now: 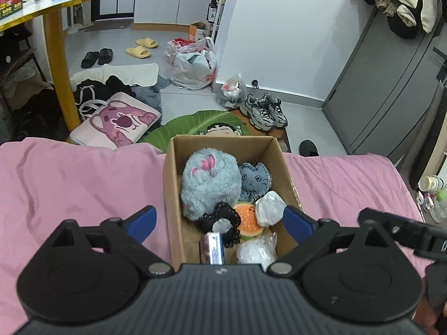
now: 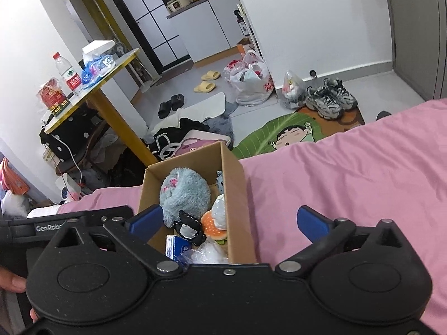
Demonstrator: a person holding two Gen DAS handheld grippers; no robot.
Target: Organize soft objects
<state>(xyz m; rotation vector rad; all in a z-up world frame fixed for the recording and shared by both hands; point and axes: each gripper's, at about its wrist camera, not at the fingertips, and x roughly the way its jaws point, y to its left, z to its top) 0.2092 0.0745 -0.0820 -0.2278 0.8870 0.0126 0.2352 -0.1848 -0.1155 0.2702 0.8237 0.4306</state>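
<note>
Both claws released and empty: left gripper (image 1: 220, 223) has its blue pads spread to either side of the cardboard box (image 1: 170, 195), and right gripper (image 2: 229, 223) is just as wide, one pad over the box, the other over the pink bedsheet (image 2: 349, 167). Nothing sits between either pair of pads. We count the soft stuff as already in the box, which sits on the bed near its foot edge: big fluffy grey plush (image 1: 209, 181) filling the far left, small grey cat plush (image 1: 255, 177) beside it against the right wall, burger plush (image 1: 248, 222) nearer us, a black knitted piece (image 1: 223, 217) touching it, a wrapped silvery bundle (image 1: 269, 208) just right of the burger, and a clear crinkly bag (image 1: 257, 248) and a small blue-and-white pack (image 1: 215, 248) at the near end. Handling, our read: everything looks light and compressible, so there's no crush risk, but pile fabric squashes and slips out of a shallow pinch. We'd take the big plush deep across its body, the burger across the bun edges. Plastic-wrapped items will probably be slick, so we'd bunch the film rather than clamp flat. If the box itself needs moving, it's stiff but thin-walled, so one pad inside and one outside on each long wall, both hands, and keep it level. No loose soft items are visible on the sheet.
</note>
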